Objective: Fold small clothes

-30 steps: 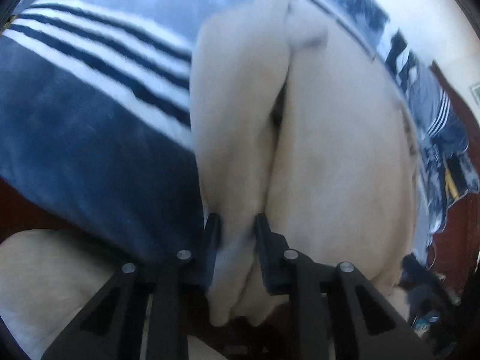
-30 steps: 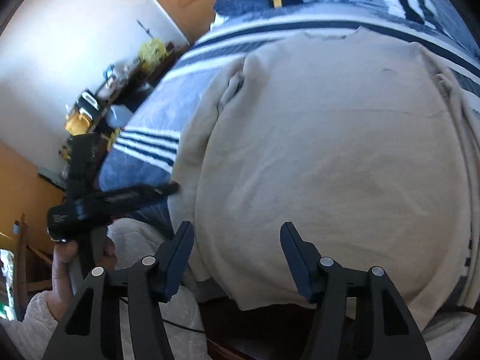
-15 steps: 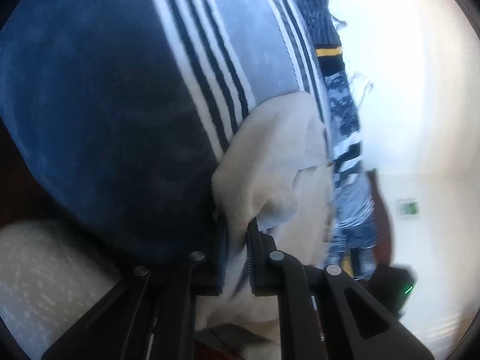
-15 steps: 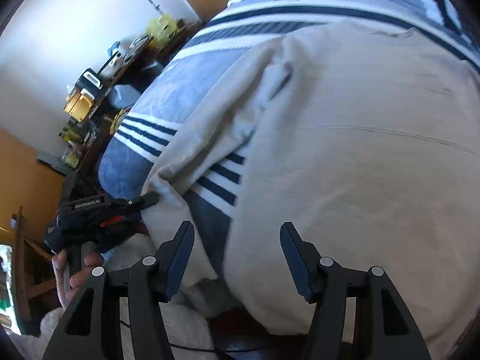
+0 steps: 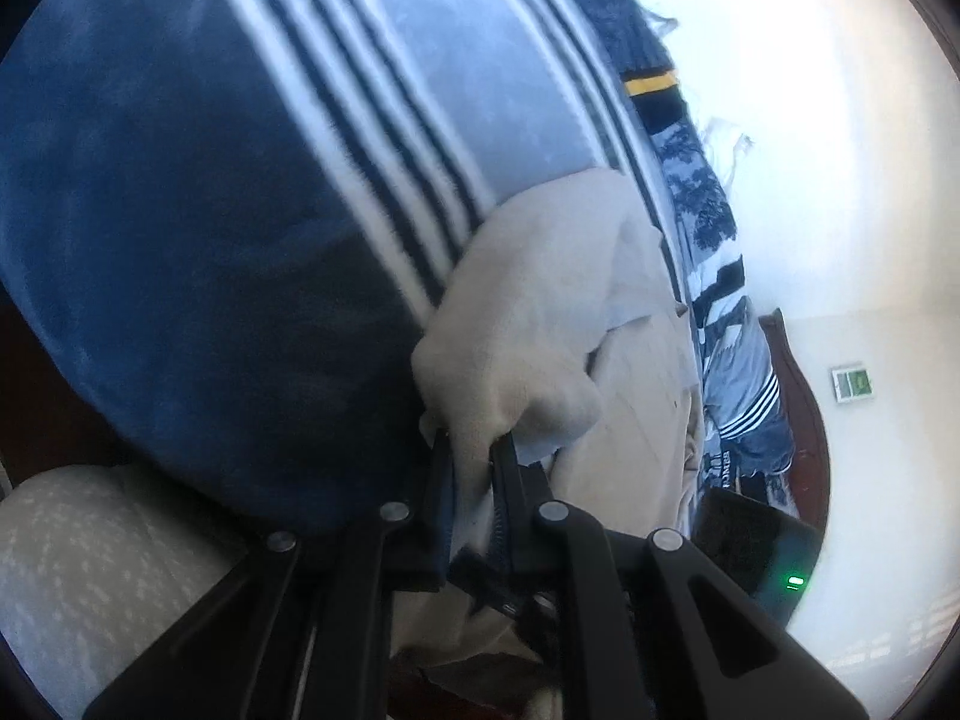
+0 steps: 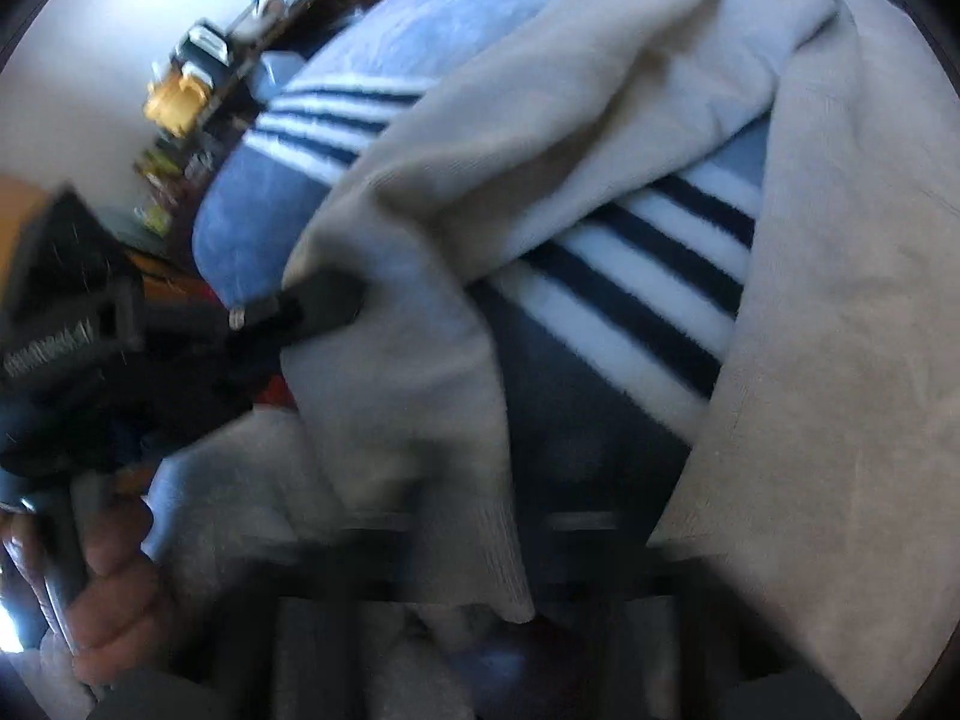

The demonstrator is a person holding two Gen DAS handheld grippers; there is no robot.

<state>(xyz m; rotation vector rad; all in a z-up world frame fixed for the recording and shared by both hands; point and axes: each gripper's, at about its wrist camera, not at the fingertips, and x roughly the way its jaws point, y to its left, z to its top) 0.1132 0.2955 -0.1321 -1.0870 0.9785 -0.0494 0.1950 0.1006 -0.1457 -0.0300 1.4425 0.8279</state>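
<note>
The beige garment (image 5: 540, 324) is spread over a blue blanket w/ white and navy stripes (image 5: 252, 192), prob on a bed. One edge of it is bunched up and pulled toward the near side, so there's a strip of striped blanket showing btw the lifted flap and the rest of the cloth in the right wrist view.

Left gripper (image 5: 471, 462): jaws nearly together, clamped on a fold of that beige fabric, w/ a wad of cloth puffing out just past the tips. Its jaws were closing a bit further just now, cloth btw them the whole way. You can also see it from the other side, left gripper (image 6: 312, 306), tips buried in the edge of the flap, w/ the person's hand (image 6: 114, 594) wrapped around the handle below.

Right gripper (image 6: 474, 540): super blurry at the bottom of its own view, fingers are just dark smears. Jaws have just snapped together. It sits right at the hem of the beige flap, but tbh I can't tell whether any cloth is pinched.

Background: messy shelf w/ yellow stuff (image 6: 180, 96) along the wall, dark patterned clothes (image 5: 702, 210) at the far edge of the blanket.
</note>
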